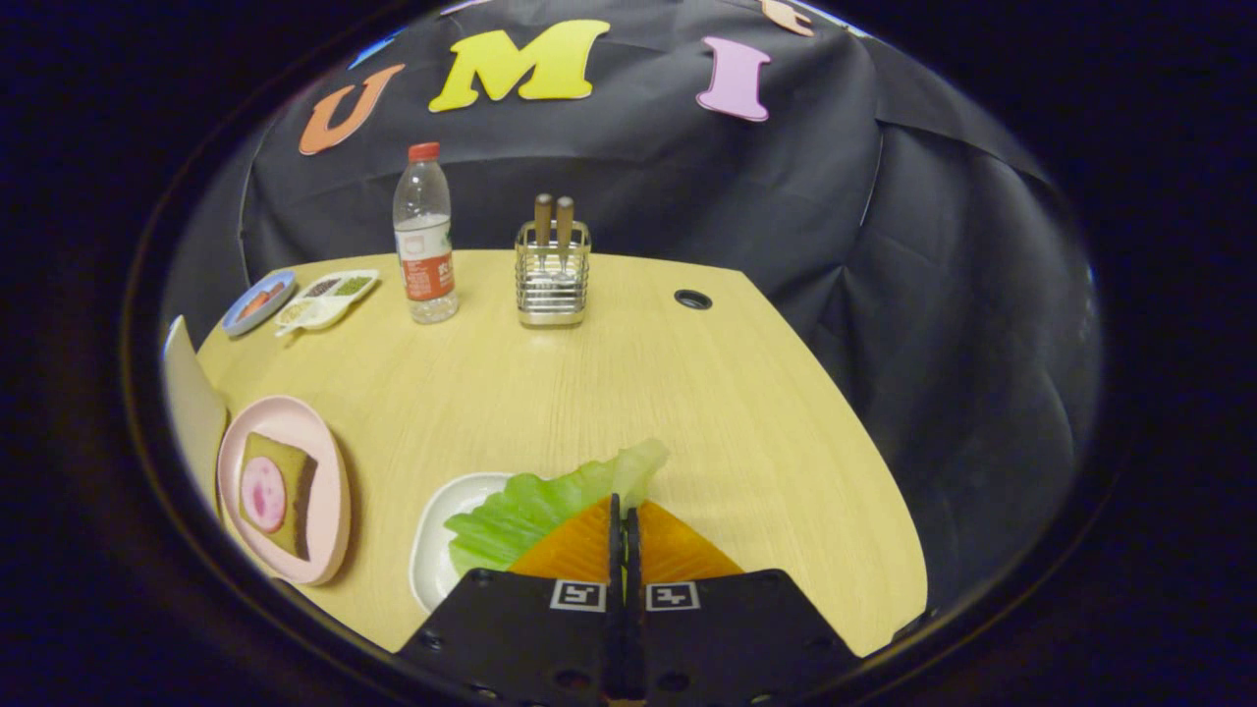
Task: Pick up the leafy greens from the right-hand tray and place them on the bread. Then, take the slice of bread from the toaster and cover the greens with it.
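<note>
Here, claw (623, 511) pinched together on greens (535, 506) above white tray (437, 540); left on counter (589, 393), bread (278, 481) on pink plate (329, 491).

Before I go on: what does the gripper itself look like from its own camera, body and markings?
The gripper has two wedge-shaped fingers with ribbed faces, tapering to a point. Behind them sit two flat matte black plates with angled outer edges and small round screw holes. Each plate carries a square black-and-white fiducial tag near the centre seam. No cables show.
</note>
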Demonstrator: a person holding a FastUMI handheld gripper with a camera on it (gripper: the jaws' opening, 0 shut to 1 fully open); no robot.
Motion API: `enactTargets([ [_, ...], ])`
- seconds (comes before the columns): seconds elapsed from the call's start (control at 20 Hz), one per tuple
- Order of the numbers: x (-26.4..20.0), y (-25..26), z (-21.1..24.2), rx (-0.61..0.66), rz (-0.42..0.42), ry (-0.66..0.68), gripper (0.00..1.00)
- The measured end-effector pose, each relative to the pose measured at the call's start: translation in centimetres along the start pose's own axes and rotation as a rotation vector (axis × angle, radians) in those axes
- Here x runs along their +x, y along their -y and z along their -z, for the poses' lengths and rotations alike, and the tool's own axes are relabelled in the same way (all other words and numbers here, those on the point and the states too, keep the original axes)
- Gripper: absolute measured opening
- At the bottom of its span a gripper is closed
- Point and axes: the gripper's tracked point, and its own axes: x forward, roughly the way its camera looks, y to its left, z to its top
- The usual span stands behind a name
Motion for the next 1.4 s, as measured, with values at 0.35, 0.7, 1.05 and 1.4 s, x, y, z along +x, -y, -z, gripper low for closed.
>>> enactTargets([
  [0.35,-6.8,-1.9,-2.8,0.002,-0.036,0.136,0.00],
  [0.7,-11.9,-6.1,-4.6,-0.031,-0.034,0.212,0.00],
  [1.05,-15.4,-13.5,-4.4,-0.083,-0.074,0.260,0.00],
  [1.4,-17.5,-23.4,-3.8,-0.122,-0.153,0.303,0.00],
])
